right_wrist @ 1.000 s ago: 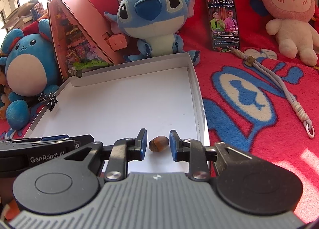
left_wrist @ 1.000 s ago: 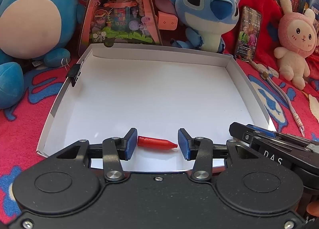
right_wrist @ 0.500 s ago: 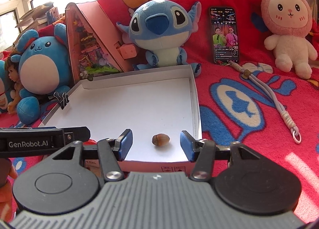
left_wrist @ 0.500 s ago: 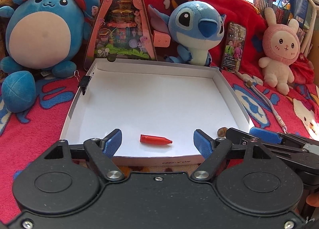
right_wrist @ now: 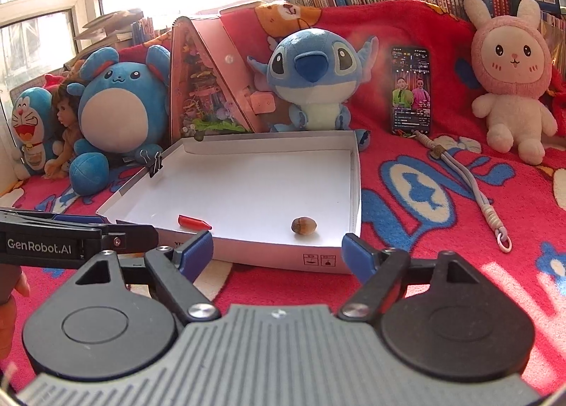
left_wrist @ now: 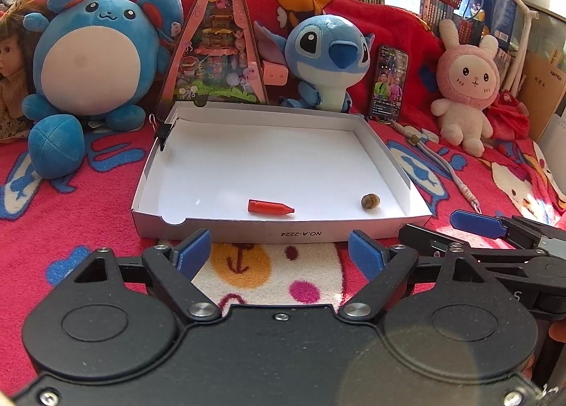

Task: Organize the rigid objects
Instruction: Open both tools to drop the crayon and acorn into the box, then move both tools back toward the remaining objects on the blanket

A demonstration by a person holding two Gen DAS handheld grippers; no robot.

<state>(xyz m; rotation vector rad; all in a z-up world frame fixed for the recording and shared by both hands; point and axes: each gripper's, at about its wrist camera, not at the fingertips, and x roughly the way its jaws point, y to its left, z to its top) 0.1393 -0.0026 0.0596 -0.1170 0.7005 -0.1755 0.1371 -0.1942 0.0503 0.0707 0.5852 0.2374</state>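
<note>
A shallow white cardboard box [left_wrist: 283, 231] [right_wrist: 269, 254] lies on the red blanket. Inside it, near the front wall, lie a red crayon [left_wrist: 270, 207] [right_wrist: 194, 221] and a brown acorn-like nut [left_wrist: 370, 200] [right_wrist: 303, 225]. My left gripper [left_wrist: 279, 255] is open and empty, in front of the box above the blanket. My right gripper [right_wrist: 277, 252] is open and empty, also in front of the box. The right gripper's blue fingers [left_wrist: 477, 224] show at the right of the left wrist view.
Plush toys stand behind the box: a blue round one [left_wrist: 92, 63], Stitch [left_wrist: 329, 63], a pink rabbit [left_wrist: 467, 87]. A pink triangular toy box [left_wrist: 215, 45], a phone [left_wrist: 389, 84] with a strap [right_wrist: 470, 193] and a black binder clip [left_wrist: 164, 132] are nearby.
Both grippers opened, letting go of the crayon and the nut, and drew back out of the box to above the blanket in front of it.
</note>
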